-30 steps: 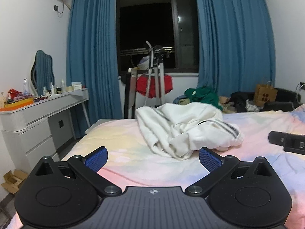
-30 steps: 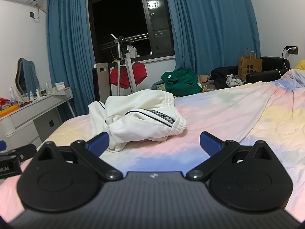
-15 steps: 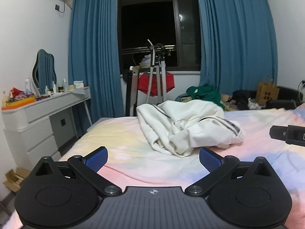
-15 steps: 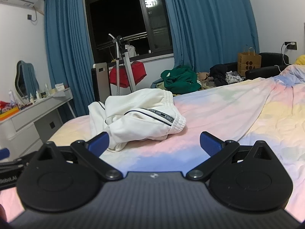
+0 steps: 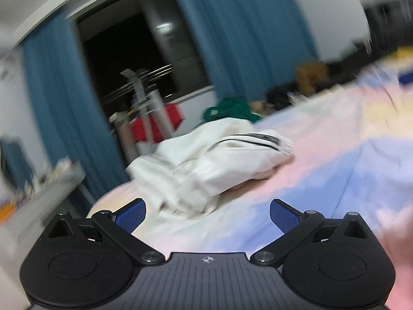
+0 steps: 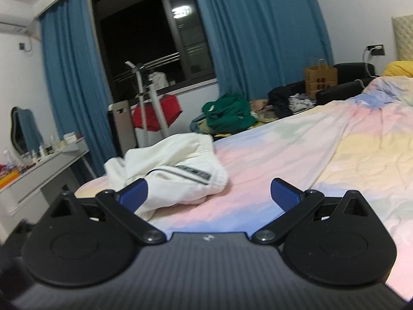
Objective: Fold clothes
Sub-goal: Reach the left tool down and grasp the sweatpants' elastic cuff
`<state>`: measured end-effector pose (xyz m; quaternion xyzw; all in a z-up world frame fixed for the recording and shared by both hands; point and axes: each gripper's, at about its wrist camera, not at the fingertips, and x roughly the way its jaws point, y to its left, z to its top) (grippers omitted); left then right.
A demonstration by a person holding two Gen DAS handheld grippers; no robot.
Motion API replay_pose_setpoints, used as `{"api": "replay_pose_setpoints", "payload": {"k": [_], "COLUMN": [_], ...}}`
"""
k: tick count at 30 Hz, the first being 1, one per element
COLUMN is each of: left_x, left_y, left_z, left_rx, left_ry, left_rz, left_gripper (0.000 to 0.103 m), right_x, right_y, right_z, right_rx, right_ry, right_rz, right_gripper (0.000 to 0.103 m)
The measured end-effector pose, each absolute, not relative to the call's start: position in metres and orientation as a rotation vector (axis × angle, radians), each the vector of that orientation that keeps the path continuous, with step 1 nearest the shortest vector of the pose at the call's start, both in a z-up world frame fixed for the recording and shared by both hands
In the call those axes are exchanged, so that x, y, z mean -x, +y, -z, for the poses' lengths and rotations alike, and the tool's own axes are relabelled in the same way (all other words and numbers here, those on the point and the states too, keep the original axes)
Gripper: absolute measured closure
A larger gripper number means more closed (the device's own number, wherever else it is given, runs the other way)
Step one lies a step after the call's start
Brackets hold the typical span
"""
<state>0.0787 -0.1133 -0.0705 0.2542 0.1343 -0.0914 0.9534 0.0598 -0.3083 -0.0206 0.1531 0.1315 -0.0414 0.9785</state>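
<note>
A crumpled white garment (image 5: 211,162) with dark side stripes lies in a heap on the pastel bedspread (image 5: 335,155). My left gripper (image 5: 207,214) hovers open just in front of it, blue pads wide apart, nothing between them; this view is tilted and blurred. In the right wrist view the same white garment (image 6: 175,170) sits ahead and to the left. My right gripper (image 6: 209,193) is open, its left fingertip (image 6: 134,193) in front of the cloth's near edge, not gripping it.
Pastel bedspread (image 6: 322,155) stretches right with free room. A white dresser (image 6: 41,175) stands left of the bed. Beyond the bed's far edge are a drying rack (image 6: 152,108) with red cloth, a green clothes pile (image 6: 227,113), a paper bag (image 6: 320,80) and blue curtains.
Both grippers moved closer to the white garment and tilted. The left view swung sharply and is now motion-blurred; the right gripper is no longer visible in it. Both grippers stayed open.
</note>
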Motion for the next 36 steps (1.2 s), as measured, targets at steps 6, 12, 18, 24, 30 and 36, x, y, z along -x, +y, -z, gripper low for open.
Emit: {"api": "replay_pose_setpoints", "payload": {"k": [6, 12, 18, 24, 30, 36], "left_x": [-0.162, -0.246, -0.318, -0.357, -0.353, -0.313], "left_y": [-0.189, -0.261, -0.314, -0.338, -0.312, -0.255], "left_z": [0.106, 0.137, 0.166, 0.192, 0.162, 0.089], "left_rx": [-0.755, -0.993, -1.126, -1.134, -0.952, -0.744], "left_ry": [0.238, 0.201, 0.23, 0.326, 0.318, 0.265], "left_rz": [0.301, 0.334, 0.302, 0.328, 0.334, 0.341], "left_gripper": [0.0, 0.0, 0.0, 0.038, 0.084, 0.091], "right_x": [-0.07, -0.085, -0.098, -0.11, -0.111, -0.106], "right_y": [-0.346, -0.36, -0.373, -0.377, -0.378, -0.377], "right_z": [0.04, 0.058, 0.074, 0.088, 0.09, 0.083], "right_rx": [-0.409, -0.462, -0.533, -0.568, -0.587, -0.577], "right_ry": [0.277, 0.318, 0.346, 0.375, 0.354, 0.309], "right_rz": [0.154, 0.168, 0.167, 0.17, 0.17, 0.168], "right_gripper": [0.0, 0.0, 0.0, 0.0, 0.0, 0.0]}}
